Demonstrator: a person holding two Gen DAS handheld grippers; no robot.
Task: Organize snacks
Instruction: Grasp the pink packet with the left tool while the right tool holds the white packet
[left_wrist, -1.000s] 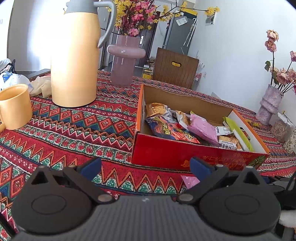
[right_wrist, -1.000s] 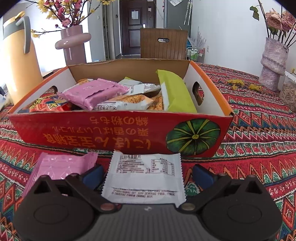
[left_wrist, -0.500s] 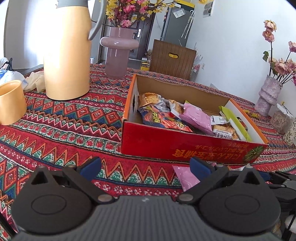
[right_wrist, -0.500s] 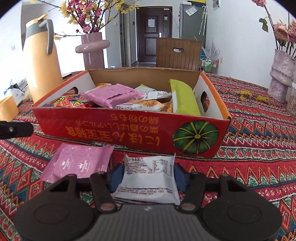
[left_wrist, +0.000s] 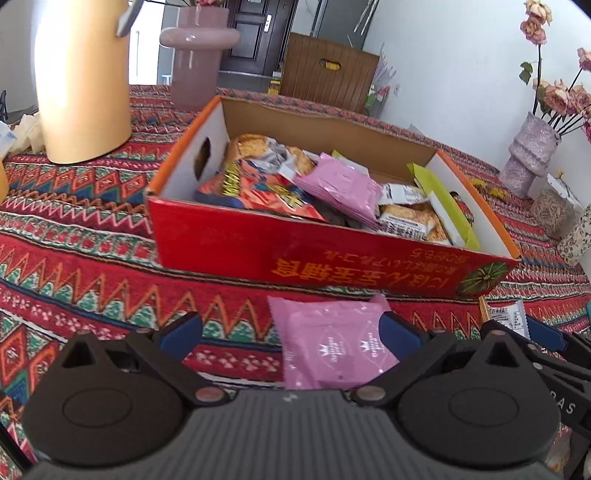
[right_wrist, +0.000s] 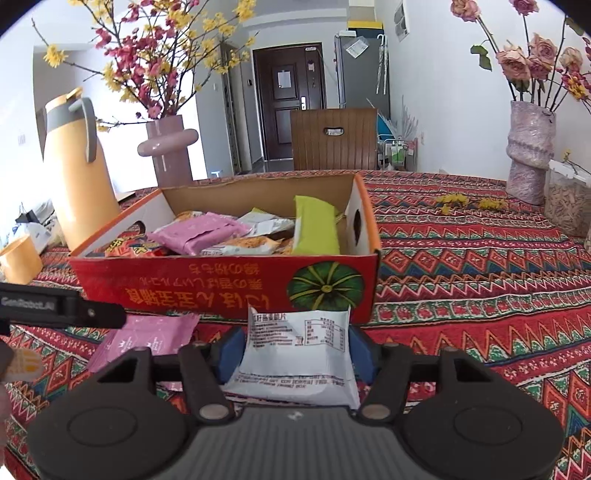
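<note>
The right gripper (right_wrist: 293, 349) has just been closing and now has its blue pads pressed against both sides of a white snack packet (right_wrist: 297, 345), which sits between them just in front of the near wall of the red cardboard box (right_wrist: 221, 288). The left gripper (left_wrist: 290, 330) has its jaws wide apart over a pink snack packet (left_wrist: 330, 341) that lies flat on the patterned tablecloth (left_wrist: 85, 266), also just in front of the box; the pads are clear of it on the left side, and the right pad sits at its edge. Inside the box are more snacks: another pink packet (right_wrist: 197, 234), a green packet (right_wrist: 316, 230) standing against the right wall, and an orange chip bag (left_wrist: 258, 188) toward the left. To the far left of the box stand a tall yellow thermos jug (right_wrist: 79, 173) and a mauve vase (right_wrist: 170, 147) of blossoms.
</note>
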